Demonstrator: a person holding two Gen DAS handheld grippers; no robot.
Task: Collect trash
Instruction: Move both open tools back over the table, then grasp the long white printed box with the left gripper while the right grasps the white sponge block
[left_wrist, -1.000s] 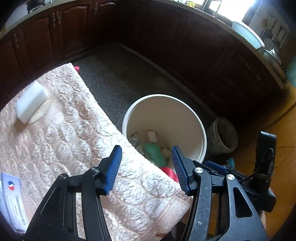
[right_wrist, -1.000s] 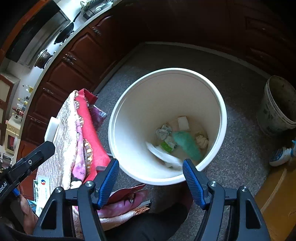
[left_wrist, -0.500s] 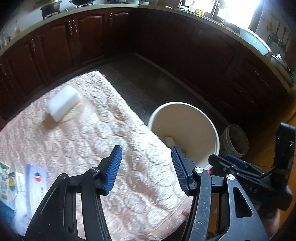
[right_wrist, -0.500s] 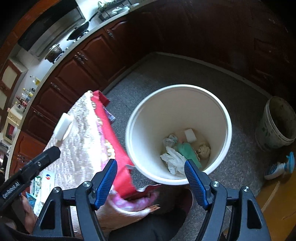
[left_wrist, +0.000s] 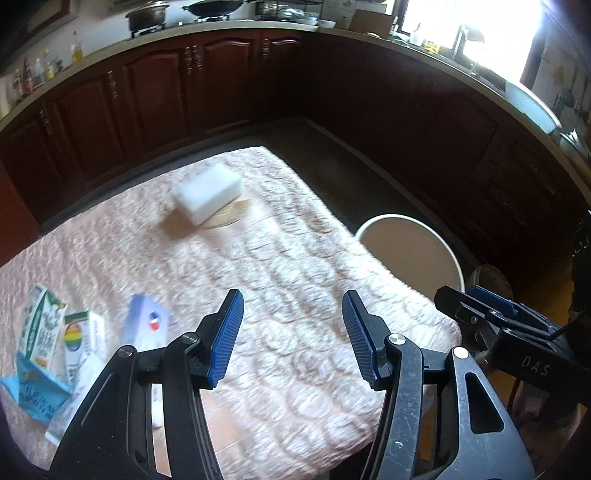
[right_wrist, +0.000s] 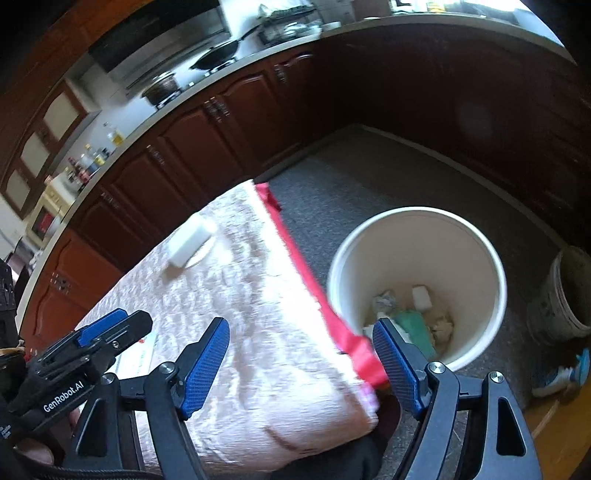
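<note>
Trash (left_wrist: 48, 347): blurred cartons and wrappers, table's left.

Dark red-brown wooden cabinets (left_wrist: 155, 92) run in a curve around the room under a pale countertop (right_wrist: 173, 103), which carries a pot (left_wrist: 146, 16), a wok (right_wrist: 218, 55) and a cluster of bottles (right_wrist: 88, 158). The floor (right_wrist: 369, 177) is grey and speckled, with a strip of orange wood (right_wrist: 546, 417) at the right edge. Bright daylight pours through a window (left_wrist: 480, 22) at the upper right, and a table under a quilted pink cloth (left_wrist: 258, 258) fills the foreground.
</note>
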